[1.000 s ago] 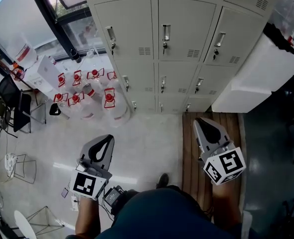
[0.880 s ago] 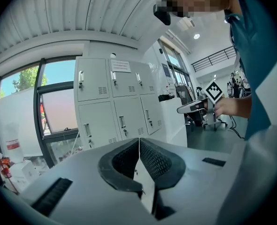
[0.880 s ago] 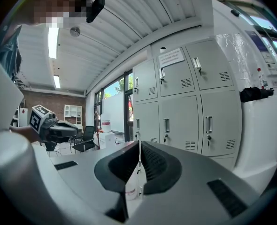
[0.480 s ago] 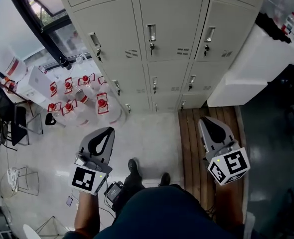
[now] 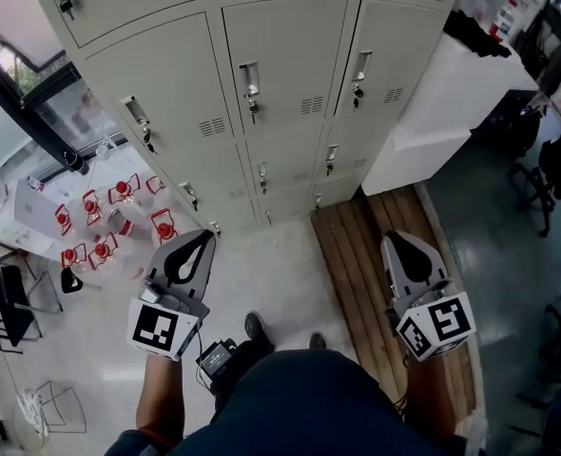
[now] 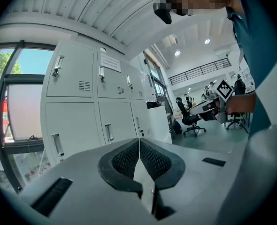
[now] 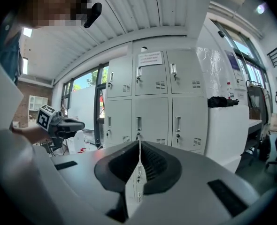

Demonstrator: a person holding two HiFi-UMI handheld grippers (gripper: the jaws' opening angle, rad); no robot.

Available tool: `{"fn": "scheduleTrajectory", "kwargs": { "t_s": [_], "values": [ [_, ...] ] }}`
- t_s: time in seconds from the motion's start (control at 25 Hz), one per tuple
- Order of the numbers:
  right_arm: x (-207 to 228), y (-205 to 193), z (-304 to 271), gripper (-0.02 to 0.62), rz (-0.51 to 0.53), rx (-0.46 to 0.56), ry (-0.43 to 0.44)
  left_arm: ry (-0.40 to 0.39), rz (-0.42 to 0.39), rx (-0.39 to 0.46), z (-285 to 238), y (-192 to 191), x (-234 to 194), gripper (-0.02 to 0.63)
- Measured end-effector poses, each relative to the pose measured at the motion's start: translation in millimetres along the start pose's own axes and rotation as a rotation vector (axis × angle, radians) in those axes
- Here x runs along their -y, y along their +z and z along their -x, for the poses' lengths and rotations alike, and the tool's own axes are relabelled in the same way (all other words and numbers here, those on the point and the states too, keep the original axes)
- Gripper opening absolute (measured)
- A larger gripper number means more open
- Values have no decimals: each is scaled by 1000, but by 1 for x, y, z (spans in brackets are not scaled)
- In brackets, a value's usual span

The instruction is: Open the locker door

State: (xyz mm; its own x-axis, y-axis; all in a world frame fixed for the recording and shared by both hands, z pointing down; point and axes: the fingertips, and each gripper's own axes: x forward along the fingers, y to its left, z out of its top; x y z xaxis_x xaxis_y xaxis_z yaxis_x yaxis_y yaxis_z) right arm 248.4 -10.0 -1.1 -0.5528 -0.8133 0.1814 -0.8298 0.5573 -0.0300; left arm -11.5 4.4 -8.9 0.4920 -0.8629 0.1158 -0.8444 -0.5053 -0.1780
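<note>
A bank of pale grey lockers (image 5: 280,55) fills the top of the head view, all doors closed, each with a metal handle (image 5: 250,79) and a keyhole. My left gripper (image 5: 206,237) is held low on the left over the pale floor, well short of the lockers, jaws shut and empty. My right gripper (image 5: 396,239) is over the wooden strip, also shut and empty. In the left gripper view the left gripper (image 6: 139,139) points past the lockers (image 6: 82,107). In the right gripper view the right gripper (image 7: 139,143) faces the locker doors (image 7: 152,102) squarely.
Several water bottles with red caps (image 5: 100,221) stand on the floor left of the lockers, below a black-framed window (image 5: 33,112). A white cabinet (image 5: 442,103) adjoins the lockers on the right. Wooden planking (image 5: 357,264) runs toward them. Office chairs (image 5: 556,169) stand at the far right.
The lockers have grown larger and slid left in the head view as the person stepped nearer. The left gripper swung forward and rightward. Both grippers stayed shut.
</note>
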Motion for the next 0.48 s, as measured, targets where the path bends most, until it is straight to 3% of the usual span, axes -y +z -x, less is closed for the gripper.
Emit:
{"fn": "scheduleTrajectory", "kwargs": {
  "t_s": [0.48],
  "values": [
    [-20,10,-27,38,-9,1,-105,-114,-3,25,-24,-5,-48,20]
  ]
}}
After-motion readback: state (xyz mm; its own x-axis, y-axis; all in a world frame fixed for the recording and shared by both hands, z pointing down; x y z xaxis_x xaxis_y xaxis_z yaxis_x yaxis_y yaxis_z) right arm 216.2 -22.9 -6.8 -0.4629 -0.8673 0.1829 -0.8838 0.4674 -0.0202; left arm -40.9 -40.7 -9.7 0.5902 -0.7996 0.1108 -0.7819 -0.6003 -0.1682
